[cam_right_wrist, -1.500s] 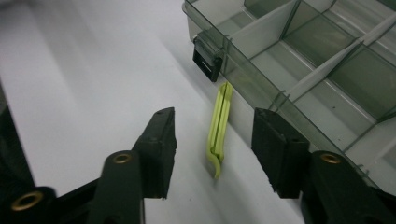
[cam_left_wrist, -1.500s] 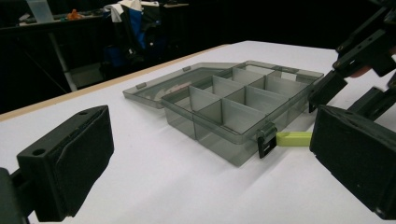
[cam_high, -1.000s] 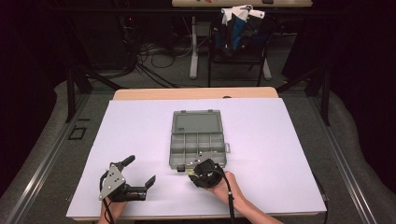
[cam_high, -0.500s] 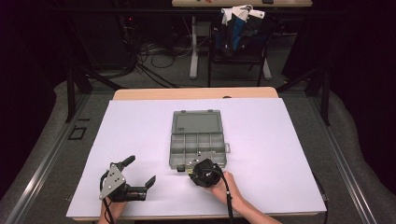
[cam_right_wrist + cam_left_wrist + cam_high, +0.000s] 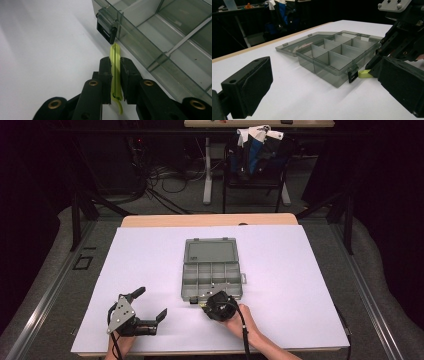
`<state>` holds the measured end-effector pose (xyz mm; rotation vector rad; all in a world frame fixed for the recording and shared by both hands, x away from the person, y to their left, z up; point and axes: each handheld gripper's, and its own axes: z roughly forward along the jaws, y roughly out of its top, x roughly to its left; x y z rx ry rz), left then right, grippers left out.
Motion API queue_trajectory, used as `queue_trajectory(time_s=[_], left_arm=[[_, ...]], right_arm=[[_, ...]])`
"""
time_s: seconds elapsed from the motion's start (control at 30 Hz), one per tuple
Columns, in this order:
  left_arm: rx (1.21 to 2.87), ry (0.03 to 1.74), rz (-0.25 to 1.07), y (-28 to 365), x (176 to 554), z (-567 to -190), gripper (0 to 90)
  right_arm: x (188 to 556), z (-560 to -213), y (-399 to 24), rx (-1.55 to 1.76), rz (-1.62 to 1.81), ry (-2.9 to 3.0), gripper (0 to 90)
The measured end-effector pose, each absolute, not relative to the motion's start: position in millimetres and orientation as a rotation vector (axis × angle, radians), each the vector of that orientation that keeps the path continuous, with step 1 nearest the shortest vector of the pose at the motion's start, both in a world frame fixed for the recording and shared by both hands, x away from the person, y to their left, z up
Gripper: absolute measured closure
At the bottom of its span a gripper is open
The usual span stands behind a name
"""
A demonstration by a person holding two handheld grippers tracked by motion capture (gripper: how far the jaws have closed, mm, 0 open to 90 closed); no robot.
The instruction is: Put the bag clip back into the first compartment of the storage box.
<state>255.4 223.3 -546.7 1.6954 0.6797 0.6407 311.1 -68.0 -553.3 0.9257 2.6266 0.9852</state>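
1. White table (image 5: 150,260) carries a thin yellow-green piece (image 5: 115,67), lying just beside the open compartment box (image 5: 212,270), at its near wall.
2. Right gripper (image 5: 115,75), its jaws just closing, now pinches that piece; lifting is left.
3. Left gripper (image 5: 145,307) rests wide and empty, unmoved from earlier.
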Motion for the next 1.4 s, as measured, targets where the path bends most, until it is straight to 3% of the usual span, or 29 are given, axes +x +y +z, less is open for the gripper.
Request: queue_trajectory(time_s=[1.4], left_arm=[[1.699,0.68,0.644,224,256,-547,0.0]], right_arm=[[306,-536,-80,0.872,1.062,2.63,80.9]])
